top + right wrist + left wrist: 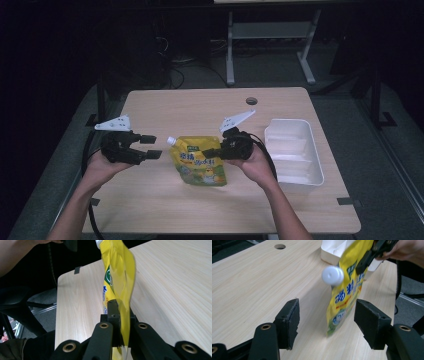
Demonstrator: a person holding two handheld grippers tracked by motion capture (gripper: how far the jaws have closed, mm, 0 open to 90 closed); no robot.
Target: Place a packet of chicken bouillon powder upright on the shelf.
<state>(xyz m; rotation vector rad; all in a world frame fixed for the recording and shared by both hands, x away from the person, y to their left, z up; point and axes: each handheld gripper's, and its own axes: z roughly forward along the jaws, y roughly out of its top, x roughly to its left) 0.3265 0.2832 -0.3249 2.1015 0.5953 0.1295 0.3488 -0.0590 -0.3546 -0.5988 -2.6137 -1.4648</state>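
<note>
1. Nearest the camera in the high view, the person's two forearms came in from the bottom edge, each hand carrying a gripper over the wooden table (150, 200).
2. The right gripper (212, 152) was clamped on the yellow spout pouch (200, 165); in the right gripper view its jaws pinched the pouch's edge flat between them, the pouch rising away from them.
3. The pouch hung just above or barely at the table, near its middle, with its white cap (332, 275) pointing toward the left gripper (152, 146).
4. The left gripper stood with its jaws apart and nothing between the pads; in the left gripper view the pouch sat beyond the pads (372, 322), untouched.
5. The right hand was turned so its gripper pointed leftward and roughly level; the left hand aimed its gripper rightward at the pouch.
6. Farther right stood the white divided tray (315, 172), with no item visible in it.
7. Judged from this, the pick-up was done. If the pouch was meant for the tray, as seemed likely, the placing was not yet done.
</note>
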